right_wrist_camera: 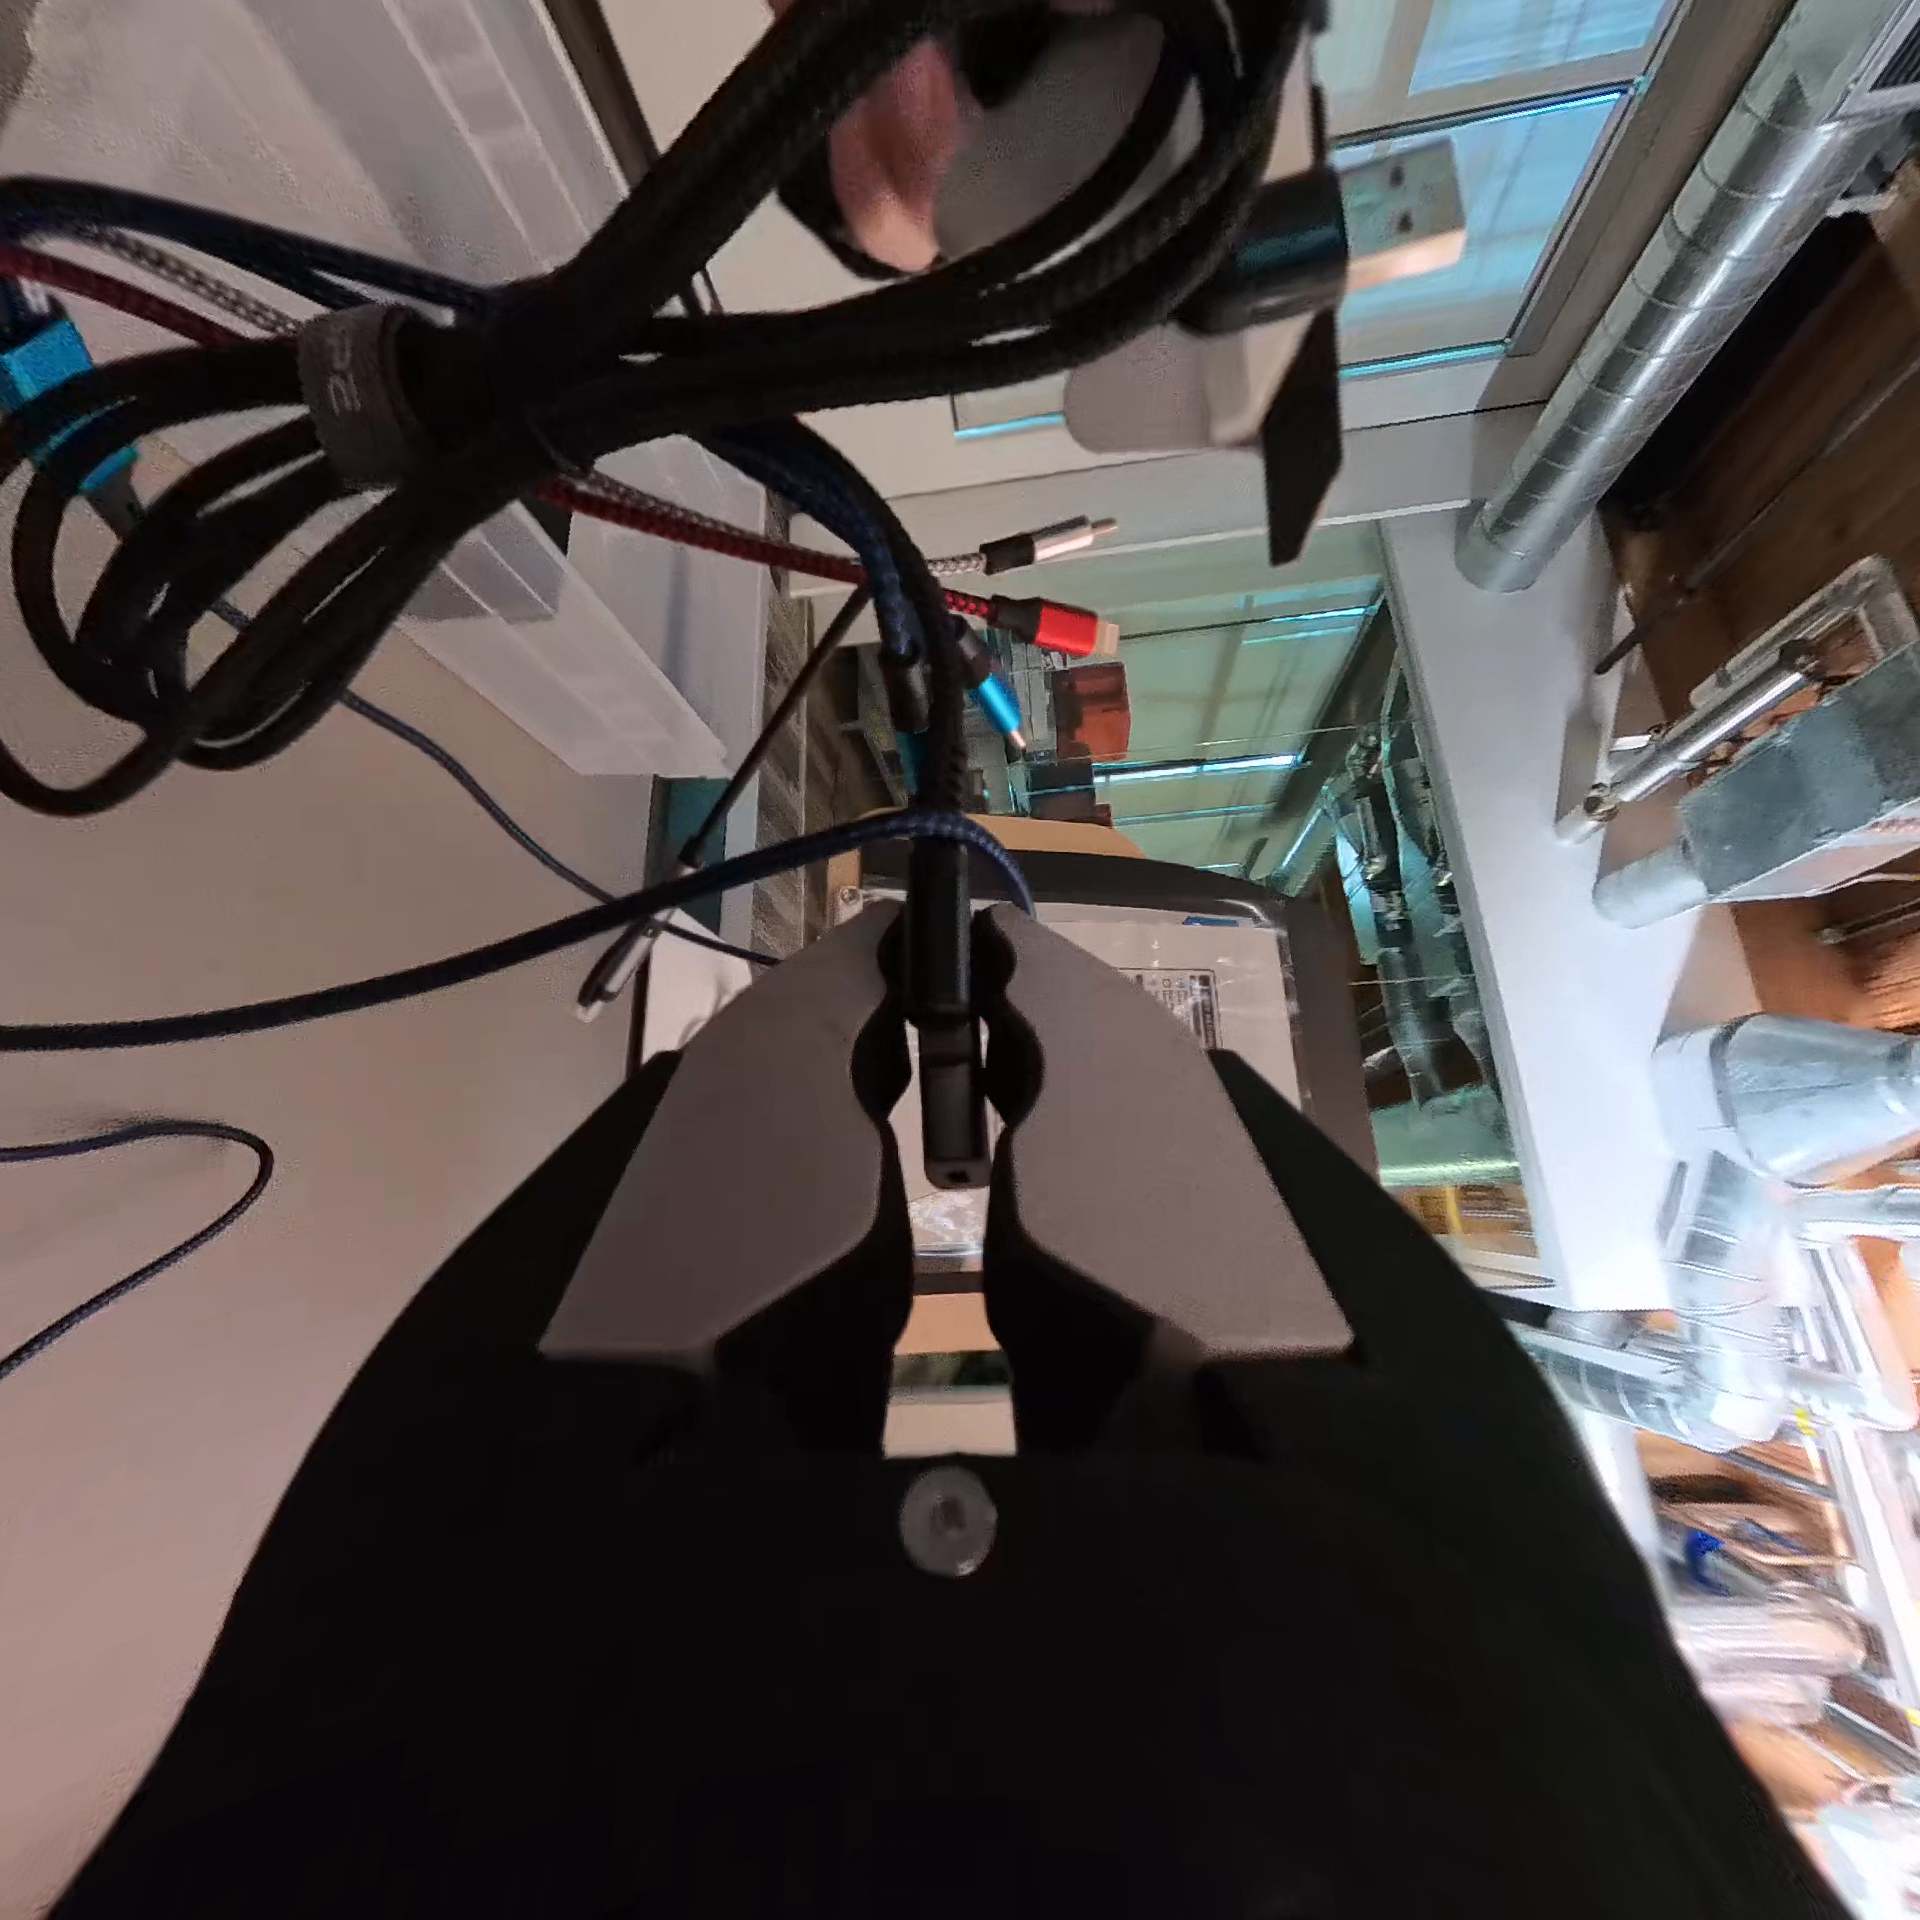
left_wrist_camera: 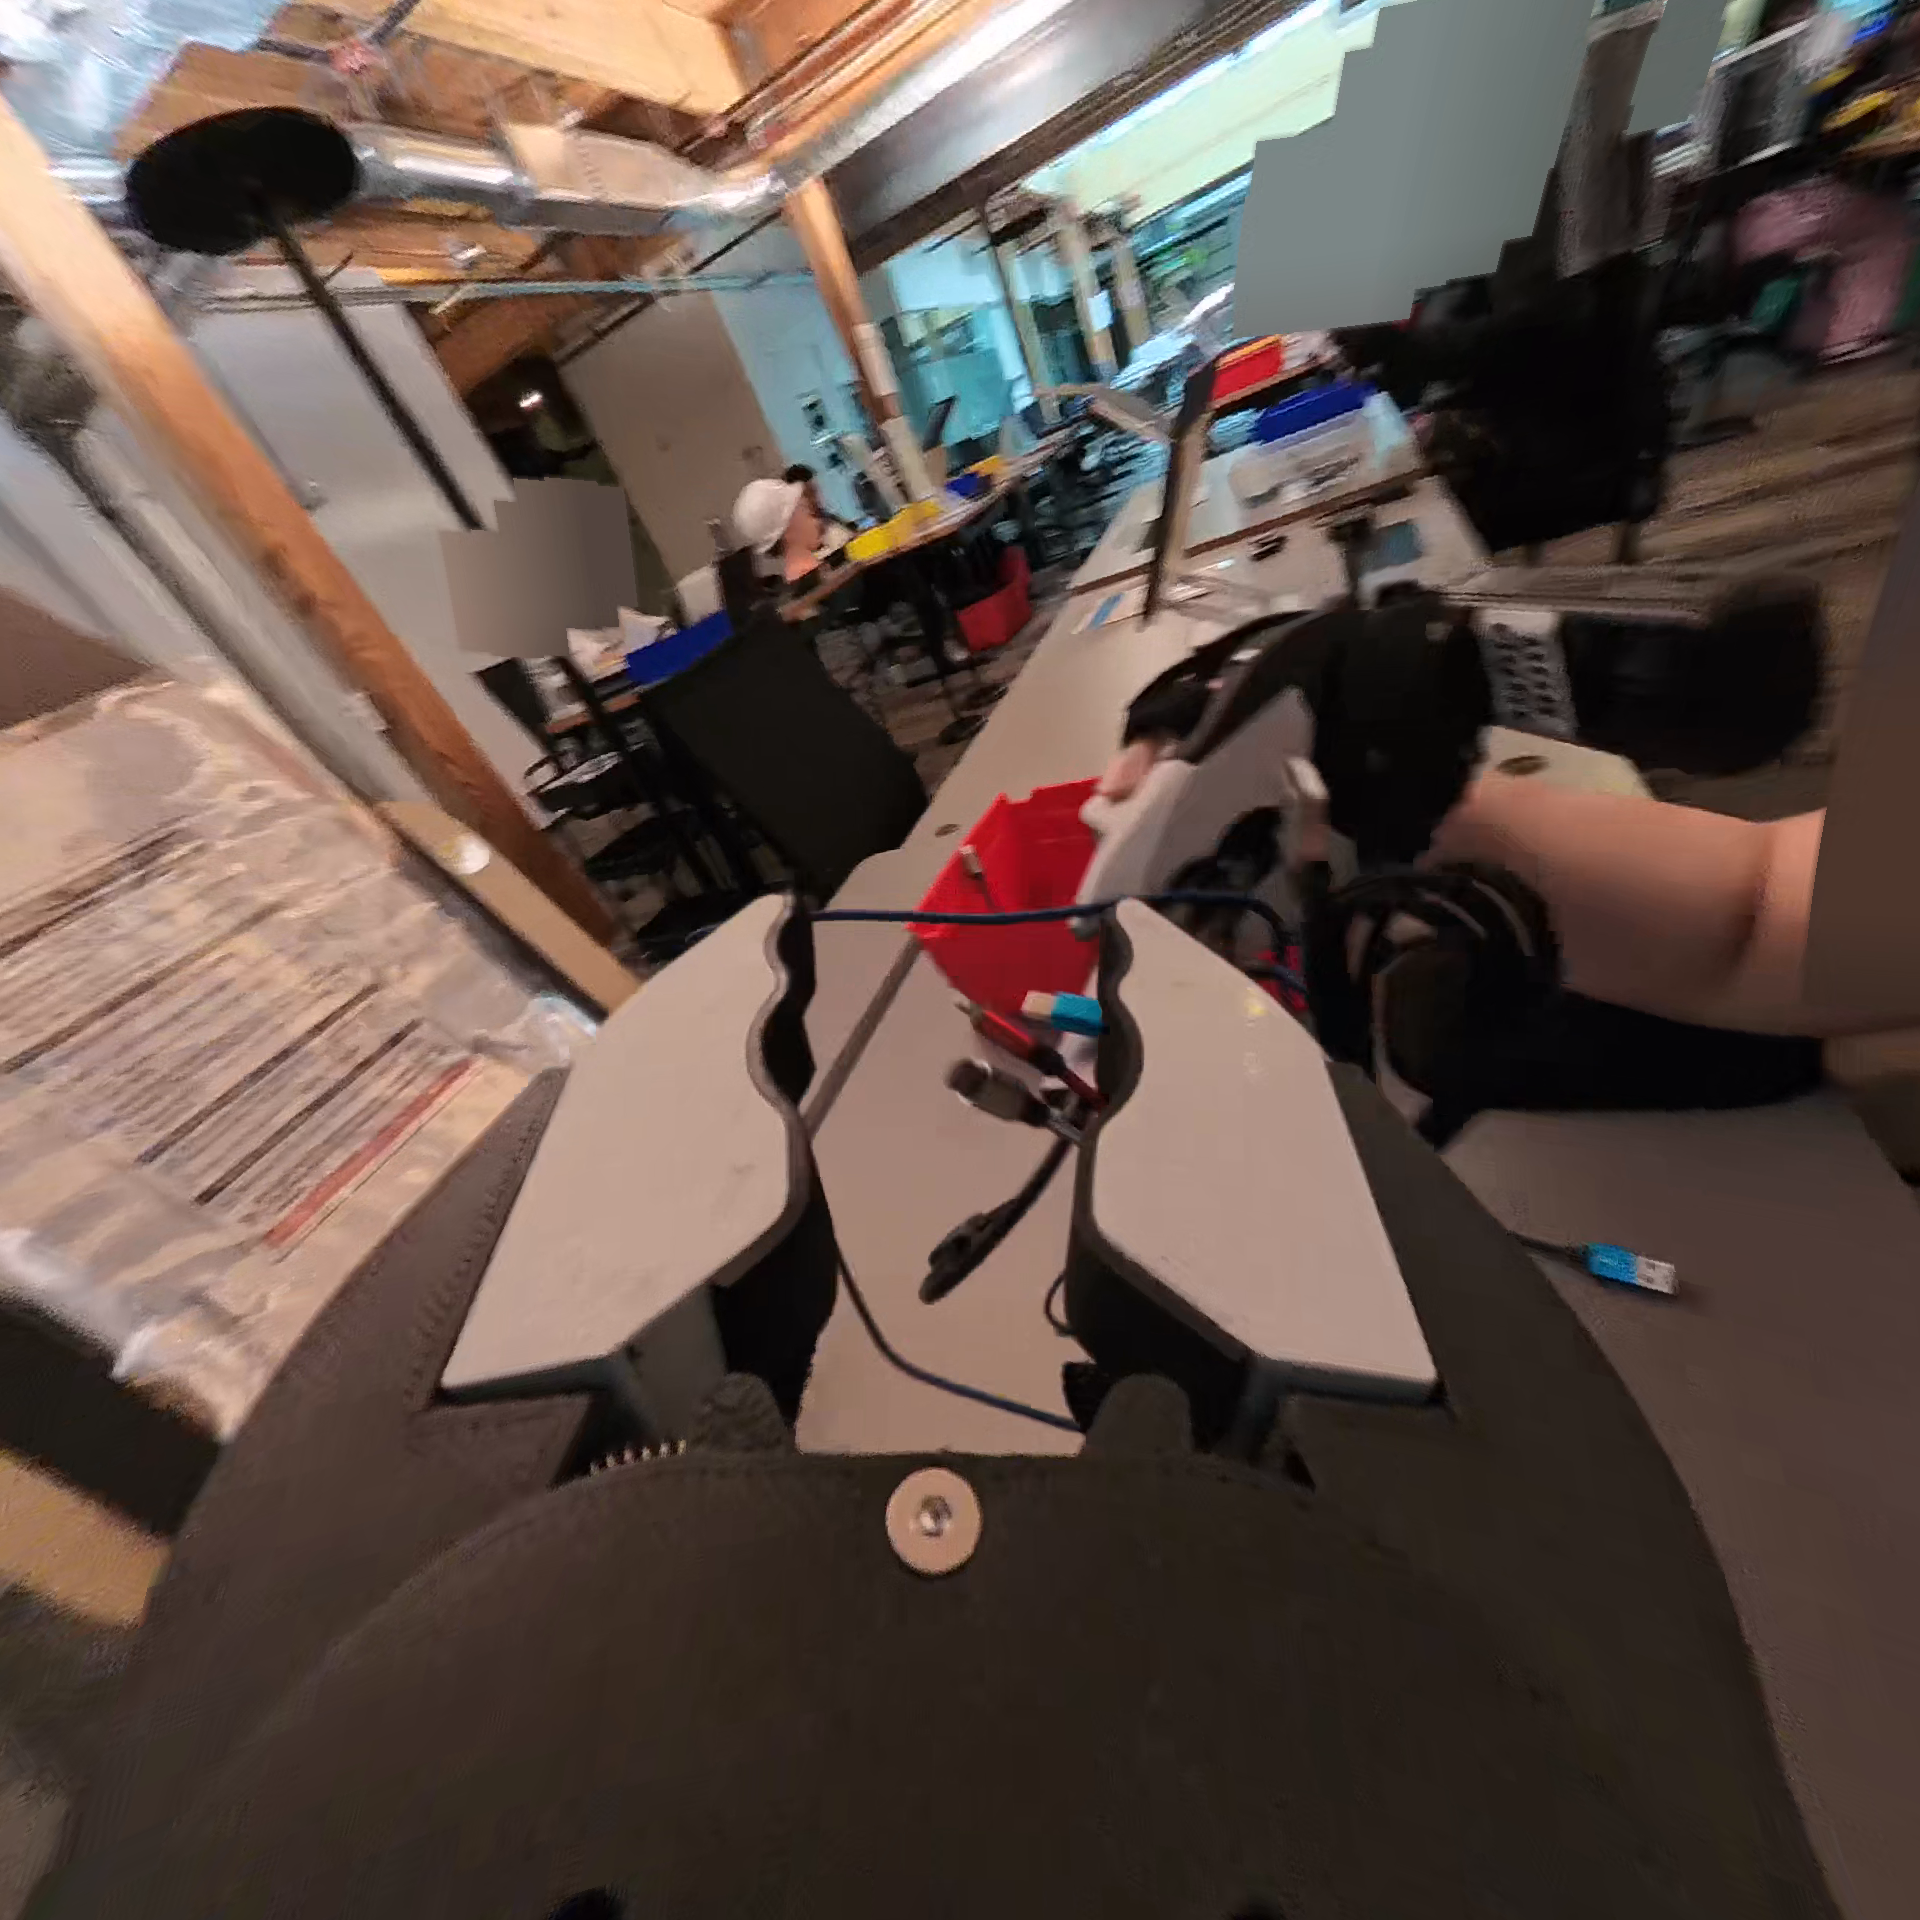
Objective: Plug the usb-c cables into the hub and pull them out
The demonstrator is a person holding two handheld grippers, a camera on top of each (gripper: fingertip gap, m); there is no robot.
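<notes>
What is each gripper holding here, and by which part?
The right gripper is shut on a black cable plug, pinched by its connector body between the fingers. The left gripper is open and holds nothing.

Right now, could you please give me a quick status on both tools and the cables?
Right tool shut on black hub. Left tool open, empty; thin blue cable across its tips. Cable bundle dangling in the way; no plug lined up.

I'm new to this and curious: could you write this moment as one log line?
right gripper: shut on black hub, lifted with cable bundle | left gripper: open, empty | red bin: on table
</notes>
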